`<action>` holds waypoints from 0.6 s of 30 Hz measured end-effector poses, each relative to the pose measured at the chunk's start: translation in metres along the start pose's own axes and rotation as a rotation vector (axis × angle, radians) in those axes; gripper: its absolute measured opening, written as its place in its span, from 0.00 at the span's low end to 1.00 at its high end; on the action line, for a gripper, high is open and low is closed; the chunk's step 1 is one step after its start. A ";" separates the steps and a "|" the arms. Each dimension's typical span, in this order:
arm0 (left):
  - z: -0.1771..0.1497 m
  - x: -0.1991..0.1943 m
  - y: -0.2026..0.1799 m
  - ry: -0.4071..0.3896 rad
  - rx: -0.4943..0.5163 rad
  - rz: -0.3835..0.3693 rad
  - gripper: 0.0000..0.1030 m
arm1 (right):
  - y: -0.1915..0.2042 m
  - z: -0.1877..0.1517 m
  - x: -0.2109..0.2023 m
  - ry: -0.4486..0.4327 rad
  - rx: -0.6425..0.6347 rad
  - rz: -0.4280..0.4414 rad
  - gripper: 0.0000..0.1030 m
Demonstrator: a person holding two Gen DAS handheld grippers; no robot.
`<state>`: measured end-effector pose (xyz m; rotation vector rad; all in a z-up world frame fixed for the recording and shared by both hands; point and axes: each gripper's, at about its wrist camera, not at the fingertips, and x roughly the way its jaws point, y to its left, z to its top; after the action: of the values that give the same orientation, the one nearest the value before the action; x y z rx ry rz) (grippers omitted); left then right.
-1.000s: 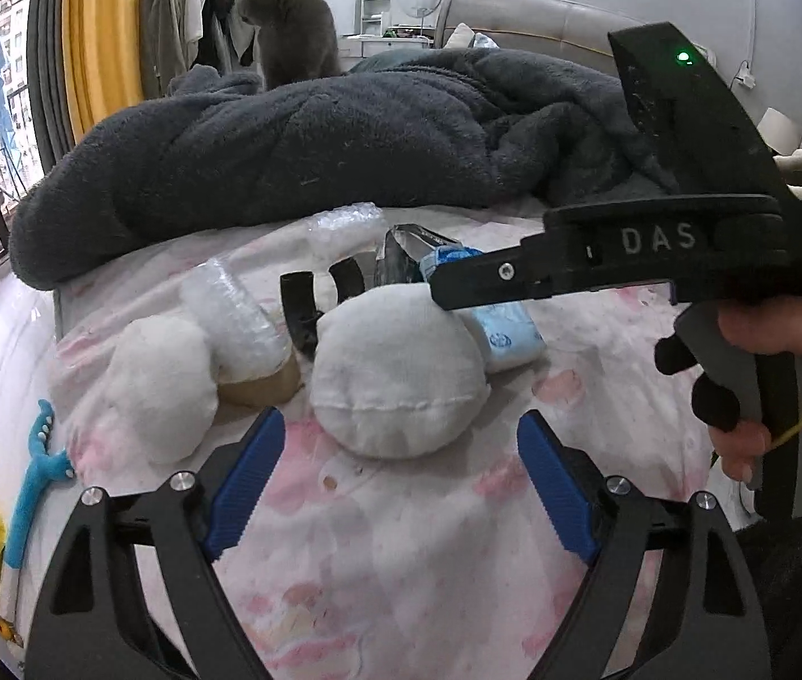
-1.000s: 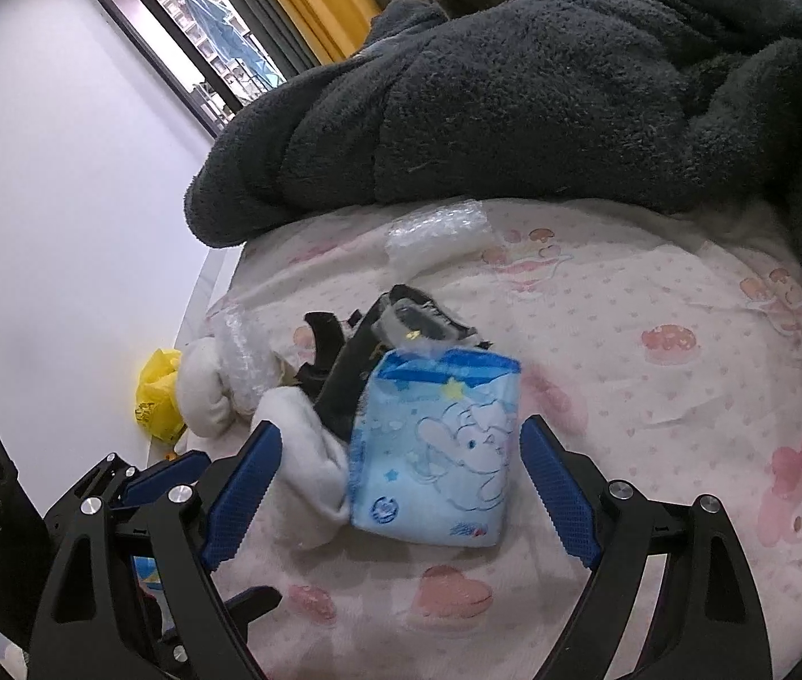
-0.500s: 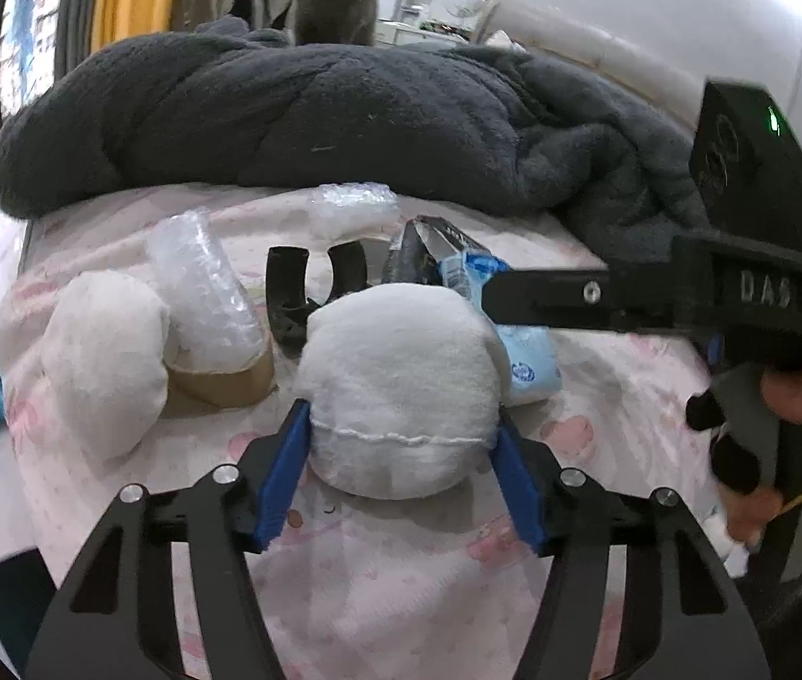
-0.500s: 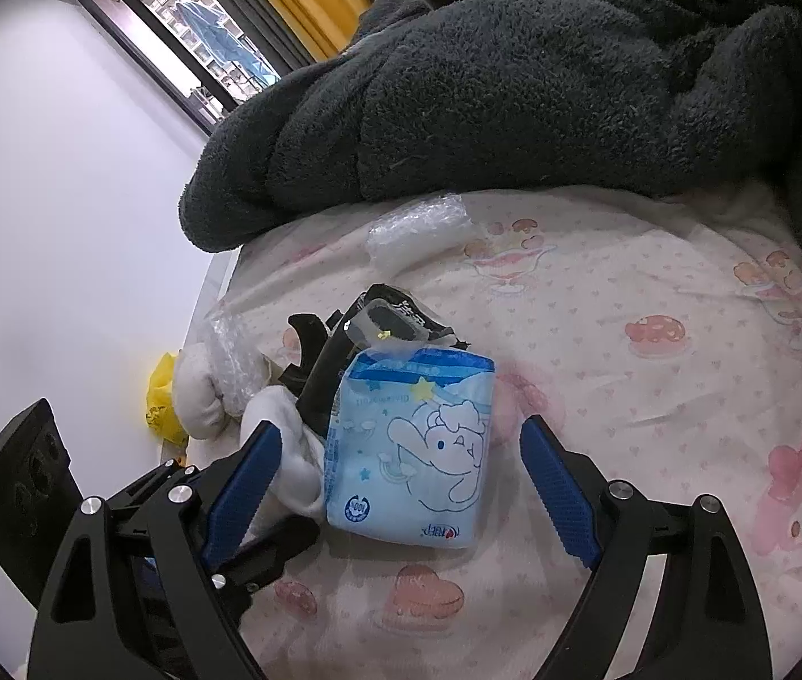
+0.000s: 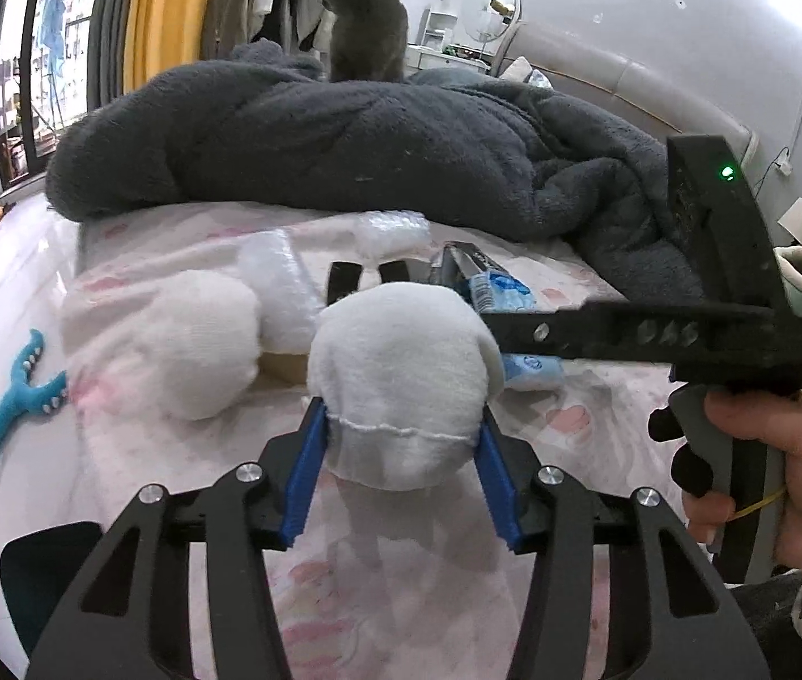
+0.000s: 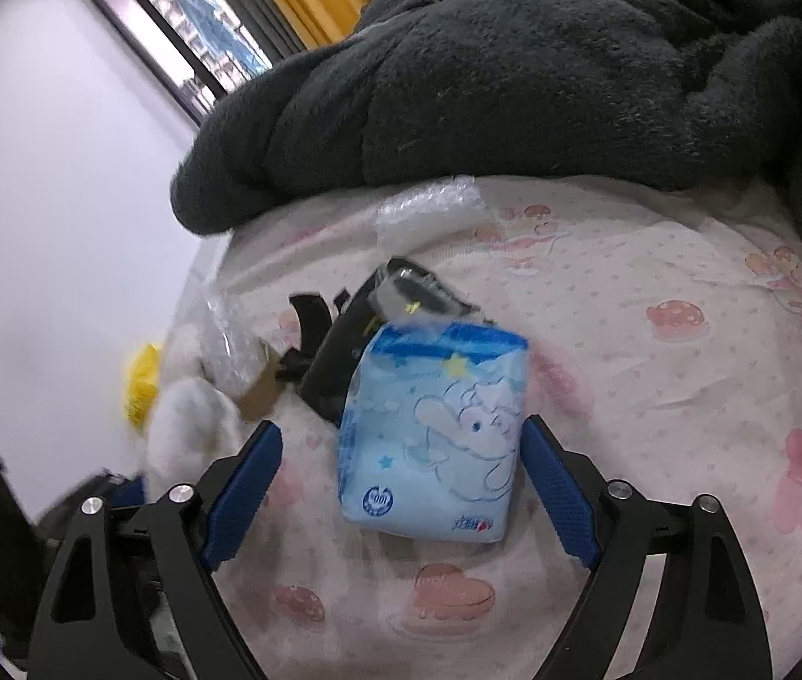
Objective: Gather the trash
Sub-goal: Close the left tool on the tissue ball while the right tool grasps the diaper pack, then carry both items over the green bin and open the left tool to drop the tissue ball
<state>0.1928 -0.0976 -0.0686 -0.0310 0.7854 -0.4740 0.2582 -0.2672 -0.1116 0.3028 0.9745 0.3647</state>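
Note:
My left gripper [image 5: 398, 476] is shut on a white fabric ball [image 5: 401, 374], squeezing its near end on the pink bedsheet. A second white ball [image 5: 196, 345] lies to its left. My right gripper [image 6: 401, 493] is open, its blue pads on either side of a light blue tissue pack [image 6: 435, 436] without touching it. The pack also shows in the left wrist view [image 5: 520, 362] behind the right gripper's body. Behind the pack lie a black wrapper [image 6: 395, 294], a black clip [image 6: 310, 317] and bubble wrap [image 6: 429, 209]. A plastic-wrapped roll [image 5: 281, 294] lies beside the balls.
A dark grey blanket [image 5: 372, 153] is heaped across the back of the bed, with a grey cat [image 5: 366, 28] behind it. A teal toy [image 5: 9, 402] and a yellow bag [image 6: 140, 379] lie off the bed's left edge. A window is at far left.
My left gripper moved forward and closed on the white fabric ball. My right gripper came closer to the blue tissue pack and stays open.

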 end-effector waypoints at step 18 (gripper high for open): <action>-0.024 -0.068 0.058 -0.037 -0.111 0.090 0.52 | 0.041 -0.024 -0.022 -0.099 -0.104 -0.077 0.55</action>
<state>0.1581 -0.0135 -0.0518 -0.1070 0.7725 -0.3430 0.2203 -0.2383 -0.0912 0.1871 0.8641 0.3258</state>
